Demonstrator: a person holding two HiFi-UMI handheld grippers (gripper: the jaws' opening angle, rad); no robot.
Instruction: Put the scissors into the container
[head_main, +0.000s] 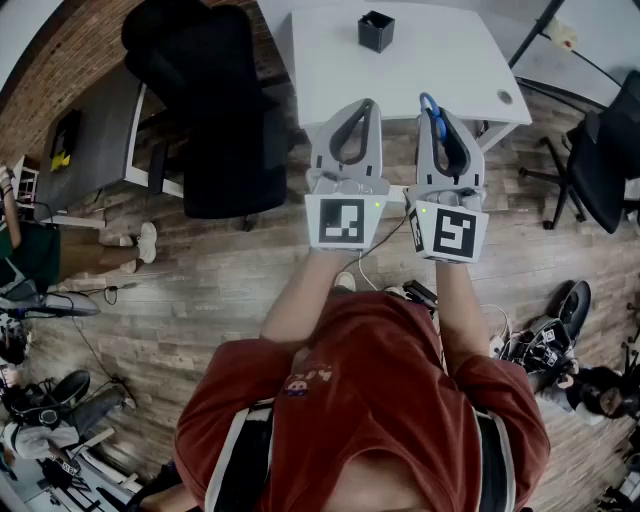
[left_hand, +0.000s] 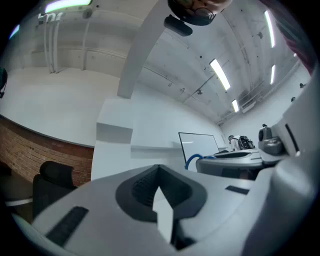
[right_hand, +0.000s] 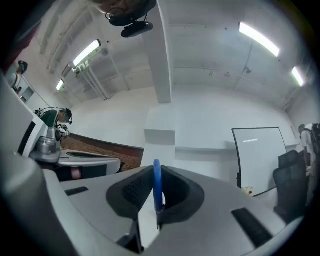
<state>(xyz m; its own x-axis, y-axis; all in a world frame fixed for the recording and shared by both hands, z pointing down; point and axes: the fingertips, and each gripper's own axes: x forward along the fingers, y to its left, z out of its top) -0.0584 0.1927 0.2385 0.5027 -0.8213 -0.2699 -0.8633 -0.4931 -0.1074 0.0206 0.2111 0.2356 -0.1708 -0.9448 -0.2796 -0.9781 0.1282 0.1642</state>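
Right tongs (right_hand: 155, 175) are clamped on the blue-handled scissors (right_hand: 157, 187), with the handle loop standing between the pads. Left tongs (left_hand: 159, 186) are shut together and hold nothing. Both point upward, well apart from the black container (head_main: 376, 32) on the white desk (head_main: 450, 60). Judgement: carry the scissors over the container's open top, tilt them down and centre them, and only then loosen the grip.

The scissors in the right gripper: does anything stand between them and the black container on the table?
Nothing visible does. Only the white table top lies between the scissors and the container.
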